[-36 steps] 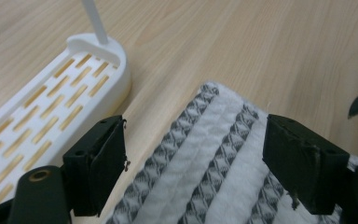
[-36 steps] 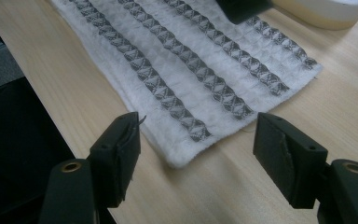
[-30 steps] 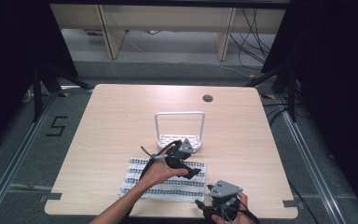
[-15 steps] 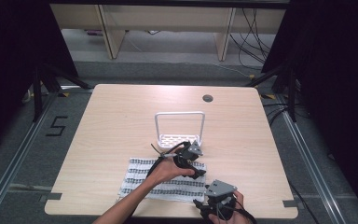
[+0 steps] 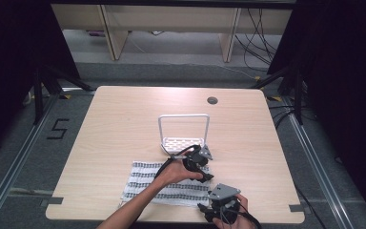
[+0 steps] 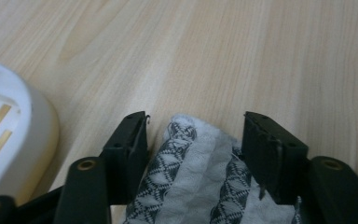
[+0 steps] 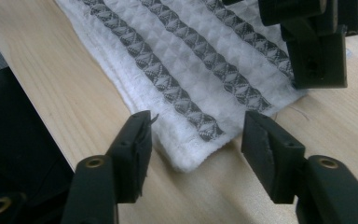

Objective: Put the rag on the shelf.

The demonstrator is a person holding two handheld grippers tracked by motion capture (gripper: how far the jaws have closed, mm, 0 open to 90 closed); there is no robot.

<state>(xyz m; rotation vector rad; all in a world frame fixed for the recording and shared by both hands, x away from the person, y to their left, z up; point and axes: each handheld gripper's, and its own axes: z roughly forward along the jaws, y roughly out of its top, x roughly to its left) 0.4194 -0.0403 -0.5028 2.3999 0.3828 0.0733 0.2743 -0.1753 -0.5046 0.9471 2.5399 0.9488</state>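
Left gripper (image 6: pixel 193 140): jaws closing around far corner of white-and-grey striped waffle-weave towel (image 6: pixel 200 182), not yet clamping; right gripper (image 7: pixel 196 144), unclenched, straddling near corner for paired lifting.

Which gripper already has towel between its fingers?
The left gripper: a bunched corner of the grey-striped white towel sits between its fingers; the right gripper only straddles a flat corner.

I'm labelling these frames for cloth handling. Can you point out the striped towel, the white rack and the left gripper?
striped towel (image 7: pixel 205 60), right gripper view, on its flat patterned middle.
white rack (image 5: pixel 183 116), high view, on its top bar.
left gripper (image 6: pixel 195 128), left gripper view, midway between its fingertips, over the towel's corner.
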